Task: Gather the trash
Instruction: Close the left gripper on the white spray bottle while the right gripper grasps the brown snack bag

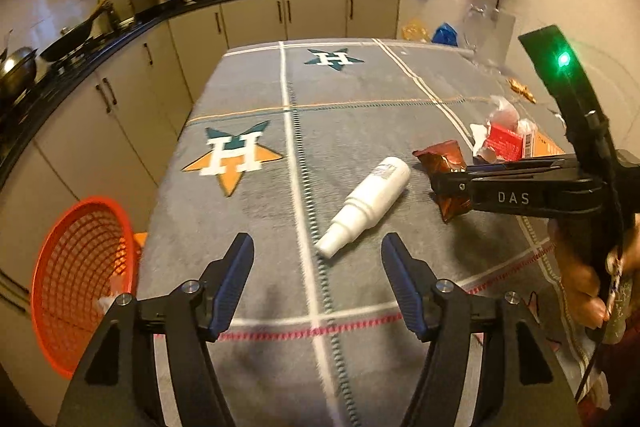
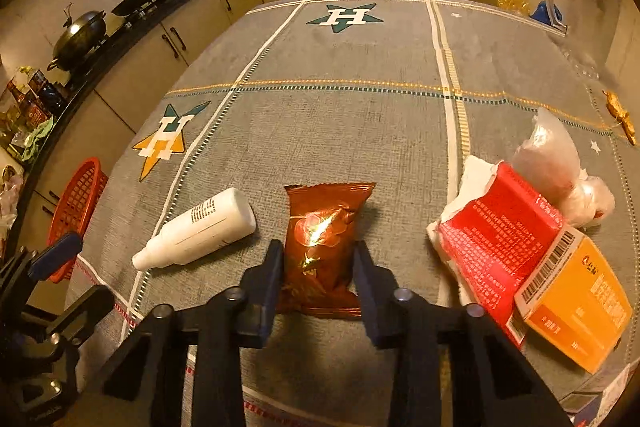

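Off your table's left edge the orange mesh basket (image 1: pixel 80 283) is standing on the floor, tilted so its mouth is facing the table (image 1: pixel 360 99), with a scrap of pale litter lying inside.

Your left gripper (image 1: pixel 318 253) is hovering low over the grey cloth with its fingers spread wide and gripping nothing. Just ahead of it the white bottle (image 1: pixel 366 205) is lying on its side; it is plain and matte, with a stepped narrow neck and small print near its base. Its long axis is running diagonally, the neck pointing back toward your left gripper and the flat base pointing away toward the far right.

Just right of the bottle, the brown foil snack packet (image 2: pixel 324 247) is lying flat on the cloth, glossy, crimped at both ends, with a bright glare on its middle. In the right wrist view its long axis is running straight away from you.

Your right gripper (image 2: pixel 316 269) is sitting around the packet's near half, one finger along each long edge; the fingers are partly apart, and you cannot tell whether they are pressing the foil.

Further right, the red packet (image 2: pixel 496 239) with torn white paper, the orange box (image 2: pixel 580 307) and a crumpled clear bag (image 2: pixel 552 163) are lying bunched together, touching.
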`<act>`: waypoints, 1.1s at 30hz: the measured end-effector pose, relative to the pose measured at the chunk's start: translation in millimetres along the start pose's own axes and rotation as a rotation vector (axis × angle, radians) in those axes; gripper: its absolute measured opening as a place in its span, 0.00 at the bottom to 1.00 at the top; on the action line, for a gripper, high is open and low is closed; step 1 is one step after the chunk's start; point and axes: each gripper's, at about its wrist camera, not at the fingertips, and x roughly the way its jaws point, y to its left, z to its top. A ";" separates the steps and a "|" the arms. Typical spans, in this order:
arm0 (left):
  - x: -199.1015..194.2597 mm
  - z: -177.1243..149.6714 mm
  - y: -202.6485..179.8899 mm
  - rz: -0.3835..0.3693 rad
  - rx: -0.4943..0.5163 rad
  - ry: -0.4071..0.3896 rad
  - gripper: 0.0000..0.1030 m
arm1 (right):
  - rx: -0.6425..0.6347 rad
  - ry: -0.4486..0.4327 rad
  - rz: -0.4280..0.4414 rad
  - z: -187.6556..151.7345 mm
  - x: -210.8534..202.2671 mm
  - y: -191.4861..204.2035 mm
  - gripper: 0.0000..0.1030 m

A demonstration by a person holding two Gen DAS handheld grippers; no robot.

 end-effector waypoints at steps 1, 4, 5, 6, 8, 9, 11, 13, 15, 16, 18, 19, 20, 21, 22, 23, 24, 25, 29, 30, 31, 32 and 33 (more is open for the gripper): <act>2.8 1.8 -2.6 -0.006 0.008 0.004 0.64 | 0.001 -0.007 0.003 -0.2 -1.2 -0.9 0.32; 13.4 8.1 -12.5 -0.012 0.034 0.015 0.67 | 0.005 -0.060 -0.034 0.1 -12.4 -4.6 0.32; 18.2 10.5 -16.4 -0.012 0.045 0.021 0.67 | 0.007 -0.074 -0.044 0.6 -15.6 -5.3 0.32; 22.1 12.4 -18.4 -0.013 0.054 0.026 0.67 | 0.006 -0.093 -0.058 0.5 -19.7 -5.8 0.32; 33.7 17.0 -25.9 -0.006 0.074 0.039 0.67 | 0.002 -0.116 -0.089 1.6 -23.1 -6.5 0.32; 38.5 18.5 -28.7 -0.009 0.083 0.042 0.67 | 0.003 -0.124 -0.105 2.2 -24.1 -7.8 0.32; 47.1 21.7 -33.6 -0.008 0.098 0.046 0.67 | 0.007 -0.129 -0.120 2.8 -25.2 -10.5 0.32; 55.6 24.7 -36.4 -0.007 0.107 0.056 0.67 | 0.020 -0.130 -0.119 4.0 -25.8 -13.8 0.32; 62.8 26.6 -38.0 -0.012 0.106 0.069 0.67 | 0.024 -0.134 -0.111 4.6 -27.8 -14.9 0.32; 65.3 27.1 -38.4 -0.015 0.105 0.073 0.66 | 0.025 -0.141 -0.114 3.9 -29.6 -15.0 0.32; 69.3 27.1 -38.4 -0.024 0.097 0.082 0.58 | 0.021 -0.148 -0.119 3.7 -31.5 -14.5 0.32; 72.1 26.4 -38.0 -0.026 0.091 0.093 0.49 | 0.022 -0.149 -0.118 3.6 -31.8 -14.4 0.33; 73.9 25.6 -37.0 -0.024 0.083 0.097 0.45 | 0.024 -0.148 -0.115 3.7 -32.1 -14.6 0.33; 74.0 25.2 -34.8 -0.034 0.069 0.092 0.44 | 0.023 -0.146 -0.112 3.8 -32.0 -14.5 0.33; 74.3 25.0 -33.1 -0.042 0.056 0.093 0.42 | 0.023 -0.145 -0.111 3.6 -31.1 -13.9 0.33; 74.0 24.5 -31.3 -0.047 0.042 0.089 0.39 | 0.023 -0.144 -0.109 3.1 -31.0 -13.6 0.33; 73.9 23.9 -30.3 -0.046 0.036 0.084 0.37 | 0.019 -0.144 -0.108 2.8 -30.8 -12.8 0.33; 73.4 22.5 -29.6 -0.041 0.029 0.074 0.34 | 0.014 -0.144 -0.110 2.2 -30.3 -12.1 0.33; 70.0 18.1 -25.7 -0.051 -0.008 0.046 0.33 | -0.008 -0.135 -0.115 -0.1 -24.8 -7.0 0.33; 67.8 17.5 -23.6 -0.053 -0.018 0.037 0.33 | -0.016 -0.133 -0.119 -0.3 -23.0 -5.7 0.33; 65.0 17.3 -20.8 -0.057 -0.027 0.026 0.33 | -0.024 -0.129 -0.124 -1.2 -20.7 -3.9 0.33; 62.5 17.5 -18.6 -0.064 -0.037 0.013 0.33 | -0.029 -0.124 -0.123 -1.6 -18.9 -2.6 0.33; 61.8 18.4 -17.5 -0.066 -0.043 0.006 0.32 | -0.034 -0.120 -0.118 -2.0 -17.0 -1.3 0.33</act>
